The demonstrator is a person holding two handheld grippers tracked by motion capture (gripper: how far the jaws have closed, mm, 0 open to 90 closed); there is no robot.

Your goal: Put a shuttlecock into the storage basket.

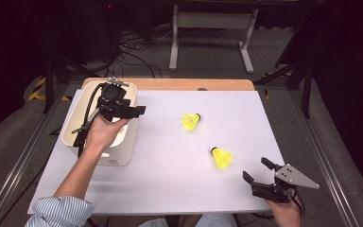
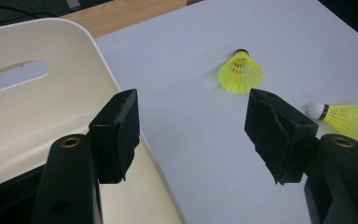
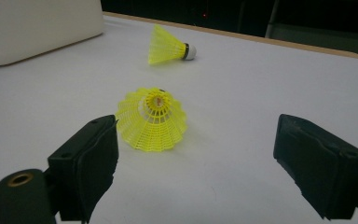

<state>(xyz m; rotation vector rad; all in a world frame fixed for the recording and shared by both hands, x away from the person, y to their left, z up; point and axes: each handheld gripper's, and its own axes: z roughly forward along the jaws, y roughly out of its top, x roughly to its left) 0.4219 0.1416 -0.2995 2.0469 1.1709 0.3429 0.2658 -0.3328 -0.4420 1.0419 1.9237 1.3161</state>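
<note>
- The right gripper (image 1: 257, 171) sits at the near right corner of the white table (image 1: 170, 184), held in a hand at the table's edge; its jaws are spread wide with nothing between them.
- Just beyond it lies the nearer yellow shuttlecock (image 1: 221, 157) on its side — in the right gripper view its open skirt faces the jaws, close ahead of them but apart from both.
- A little farther toward the middle of the table lies the second yellow shuttlecock (image 1: 190, 121), also on its side, its cork tip pointing to the right in the high view; the two are near each other without touching.
- On the left, a hand in a striped sleeve holds the left gripper (image 1: 139, 111) above the right rim of the cream plastic bin (image 1: 123, 158); its jaws are released, gripping nothing, and aimed toward the table's middle.
- In the left gripper view one jaw hangs over the bin's rim, the other over bare table.
- The bin stands at the far left of the table.
</note>
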